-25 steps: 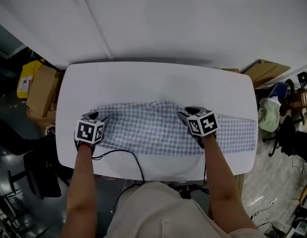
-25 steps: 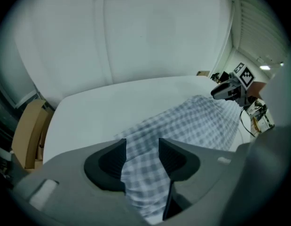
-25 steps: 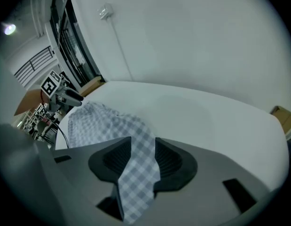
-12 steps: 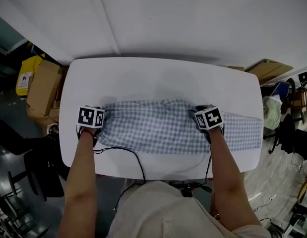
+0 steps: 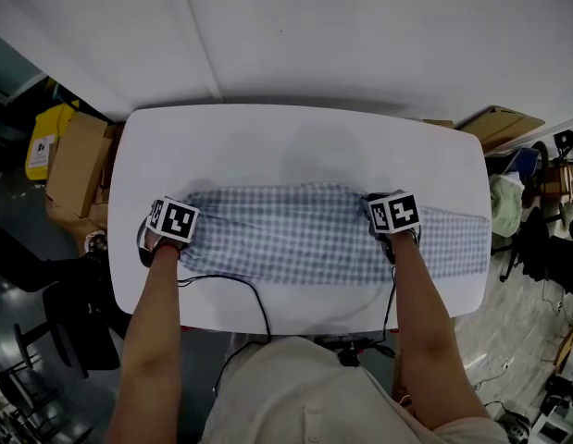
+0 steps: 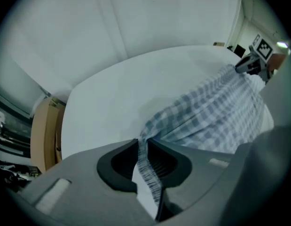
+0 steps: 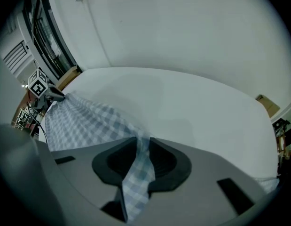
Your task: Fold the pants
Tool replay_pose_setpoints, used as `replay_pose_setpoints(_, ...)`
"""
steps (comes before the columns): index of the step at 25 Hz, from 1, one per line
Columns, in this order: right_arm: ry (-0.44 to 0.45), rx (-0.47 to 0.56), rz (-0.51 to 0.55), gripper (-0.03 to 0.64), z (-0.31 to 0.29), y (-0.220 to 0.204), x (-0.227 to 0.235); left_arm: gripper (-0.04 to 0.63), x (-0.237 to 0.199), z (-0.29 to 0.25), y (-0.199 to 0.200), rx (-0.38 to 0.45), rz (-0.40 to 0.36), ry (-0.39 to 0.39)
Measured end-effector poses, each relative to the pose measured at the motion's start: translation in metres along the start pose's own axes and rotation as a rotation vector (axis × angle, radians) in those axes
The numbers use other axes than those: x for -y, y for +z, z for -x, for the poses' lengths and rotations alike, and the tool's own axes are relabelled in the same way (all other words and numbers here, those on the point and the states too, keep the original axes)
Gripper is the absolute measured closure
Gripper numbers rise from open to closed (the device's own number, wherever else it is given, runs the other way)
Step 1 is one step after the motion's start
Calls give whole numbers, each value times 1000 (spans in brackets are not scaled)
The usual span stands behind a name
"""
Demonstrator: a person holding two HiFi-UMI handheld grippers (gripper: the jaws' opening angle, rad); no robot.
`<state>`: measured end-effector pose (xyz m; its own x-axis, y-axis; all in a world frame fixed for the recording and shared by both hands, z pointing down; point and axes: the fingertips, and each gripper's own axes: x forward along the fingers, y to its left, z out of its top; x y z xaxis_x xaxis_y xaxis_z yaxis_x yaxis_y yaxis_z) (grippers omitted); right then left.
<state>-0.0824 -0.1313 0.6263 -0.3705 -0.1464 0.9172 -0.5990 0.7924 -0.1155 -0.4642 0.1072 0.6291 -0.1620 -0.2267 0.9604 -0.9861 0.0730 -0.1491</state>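
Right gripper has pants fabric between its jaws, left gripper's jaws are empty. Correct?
Wrong on the left. The left gripper also has a fold of the checked pants between its closing jaws; the left gripper view shows it. The right gripper, closing too, does have fabric between its jaws.

Blue-and-white checked pants (image 5: 295,234), spread flat lengthwise (slightly rumpled along the far edge) across the white table (image 5: 295,146).

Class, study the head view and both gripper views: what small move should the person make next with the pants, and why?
Probably lift both grippers slightly, together. The jaws of the left gripper and the right gripper are closing with checked cloth pinched between them, while the pants lie spread on the table; raising that edge should free it for folding.
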Motion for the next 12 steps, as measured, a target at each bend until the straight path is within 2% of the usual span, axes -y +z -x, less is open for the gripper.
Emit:
replay_pose_setpoints(3,-20,-12,2,520,0,0,2,525,-12,-1,-10,-23,50,24)
replay_pose_setpoints(6,-19,-27,6,520,-1,1,2,525,-17,-1,-10,-1,101,14)
replay_pose_setpoints(9,-8,-34,12,509,1,2,0,523,-11,3,-6,55,154,-35)
replay_pose_setpoints(12,32,-12,10,442,7,7,-6,515,-7,11,-4,119,245,-101)
